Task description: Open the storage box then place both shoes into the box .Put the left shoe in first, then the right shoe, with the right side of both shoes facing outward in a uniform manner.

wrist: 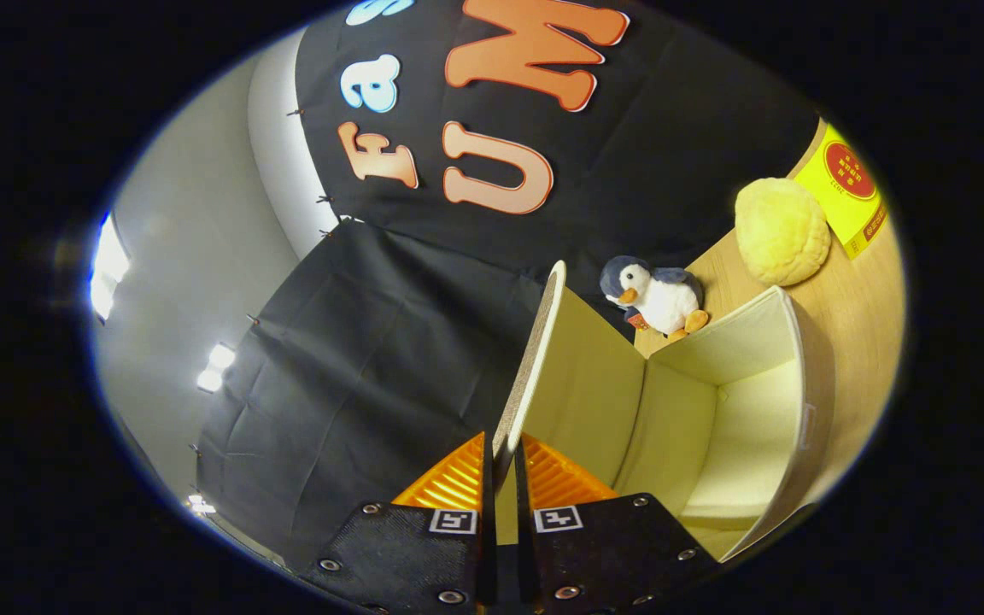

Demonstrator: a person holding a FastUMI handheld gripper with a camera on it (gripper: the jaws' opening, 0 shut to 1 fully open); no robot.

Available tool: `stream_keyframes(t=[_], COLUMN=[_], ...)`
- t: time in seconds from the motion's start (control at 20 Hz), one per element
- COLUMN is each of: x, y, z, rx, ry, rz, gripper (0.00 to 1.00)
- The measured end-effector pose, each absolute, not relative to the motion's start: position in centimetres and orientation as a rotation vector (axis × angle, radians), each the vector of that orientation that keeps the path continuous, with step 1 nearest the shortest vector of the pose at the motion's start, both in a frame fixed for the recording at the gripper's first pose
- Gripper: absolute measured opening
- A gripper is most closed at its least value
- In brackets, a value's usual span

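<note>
Gripper (502, 465) fingers pinch the box (748, 410) lid (535, 359), raised open; beyond the box, a penguin (654, 296).

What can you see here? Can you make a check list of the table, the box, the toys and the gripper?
Surface: wooden table, tilted in this view.
Job's things: storage box open, inside looks empty; its lid raised.
Clutter: penguin plush, yellow fluffy ball and yellow package beyond the box.
Grippers: hand-held gripper shut on the lid's edge.
Cables: nothing seen.
Surroundings: black cloth wall, ceiling lights.
</note>
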State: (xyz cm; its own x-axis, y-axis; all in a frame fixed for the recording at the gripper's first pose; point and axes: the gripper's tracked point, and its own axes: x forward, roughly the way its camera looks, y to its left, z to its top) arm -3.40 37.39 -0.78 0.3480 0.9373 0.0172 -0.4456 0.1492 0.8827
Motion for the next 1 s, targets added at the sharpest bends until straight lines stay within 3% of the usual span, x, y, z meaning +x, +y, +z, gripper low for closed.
stream_keyframes(t=[0.6,0.7,0.75,0.8,0.85,0.9,0.95,1.0], x=[-5.5,-6.0,-6.2,-6.4,-6.3,-6.2,-5.9,-5.5], y=[48.3,48.9,49.2,49.5,49.7,49.5,49.1,48.4], z=[-1.2,-2.5,-3.2,-4.0,-4.8,-5.2,-5.7,-5.9], rx=[0.819,0.768,0.743,0.715,0.682,0.656,0.634,0.617], ry=[0.684,0.727,0.744,0.758,0.769,0.772,0.771,0.764], rz=[1.017,0.995,0.990,0.977,0.961,0.947,0.931,0.913], gripper=[0.13,0.27,0.42,0.47,0.62,0.71,0.87,0.92])
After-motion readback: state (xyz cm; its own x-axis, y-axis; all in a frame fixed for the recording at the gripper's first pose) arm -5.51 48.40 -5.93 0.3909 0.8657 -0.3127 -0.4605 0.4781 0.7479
